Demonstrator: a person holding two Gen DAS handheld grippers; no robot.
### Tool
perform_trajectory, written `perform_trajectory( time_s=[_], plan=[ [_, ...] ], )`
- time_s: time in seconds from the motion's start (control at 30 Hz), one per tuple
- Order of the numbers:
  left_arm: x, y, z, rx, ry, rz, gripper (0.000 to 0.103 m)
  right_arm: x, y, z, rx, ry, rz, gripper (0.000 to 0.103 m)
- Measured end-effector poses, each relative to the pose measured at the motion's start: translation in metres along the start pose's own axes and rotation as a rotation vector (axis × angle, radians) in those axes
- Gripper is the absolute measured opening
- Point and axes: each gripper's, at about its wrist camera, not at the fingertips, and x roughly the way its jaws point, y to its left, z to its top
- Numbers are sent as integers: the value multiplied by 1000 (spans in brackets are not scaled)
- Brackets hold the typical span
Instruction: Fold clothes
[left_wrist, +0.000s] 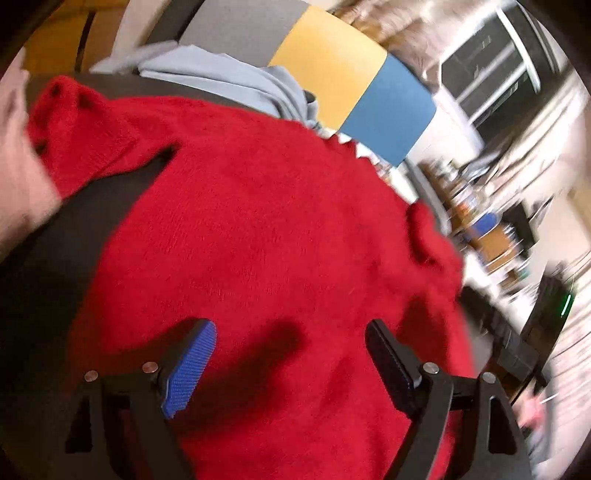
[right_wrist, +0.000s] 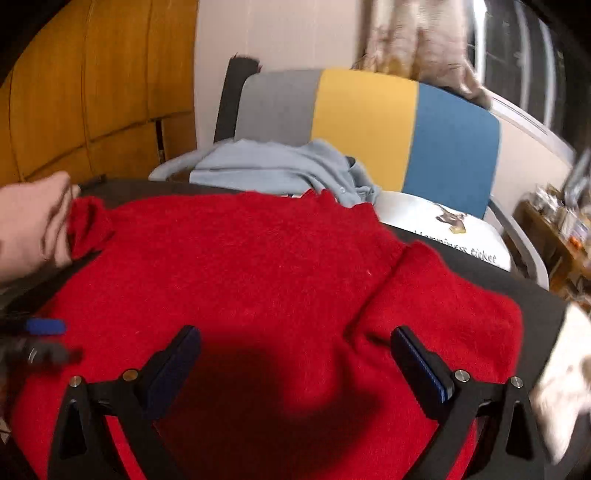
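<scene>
Red fuzzy knit sweater (right_wrist: 251, 273) spread flat over dark tabletop (right_wrist: 532, 295), filling most of both views. Far left: a hand (right_wrist: 33, 225) at the sweater's bunched sleeve end. Left gripper (left_wrist: 291, 332) above the knit, jaws wide apart, nothing between. Right gripper (right_wrist: 295, 339) likewise spread, holding nothing. Behind the table: pale blue crumpled garment (right_wrist: 280, 166) on grey, yellow and blue striped chair (right_wrist: 369, 122).

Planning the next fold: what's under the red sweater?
The red sweater lies on a dark surface, visible around its edges. Anything beneath its middle is covered.
</scene>
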Motion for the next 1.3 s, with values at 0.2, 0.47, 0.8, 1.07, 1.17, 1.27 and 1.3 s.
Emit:
perform_trajectory(
  time_s=[0.2,0.47,0.8,1.07,1.17,1.27,1.3],
  plan=[
    [35,-112,31,370,-59,-22,84,-26,-62,-67,348,57,35,103],
    [125,-249,9,1040,-13,29,81,-31,-117,-107,670,-115,227,103],
    [185,-255,23,1165,158,130,73,-31,-123,-110,679,-176,277,103],
    [173,-225,63,836,102,13,42,-35,-124,-110,679,-187,283,103],
    [166,-211,81,675,74,-45,6,-35,-122,-110,676,-186,278,103],
    [159,-197,100,513,47,-102,5,-37,-121,-109,675,-187,277,103],
    [157,-192,106,459,38,-121,5,-37,-121,-109,674,-186,276,103]
  ],
)
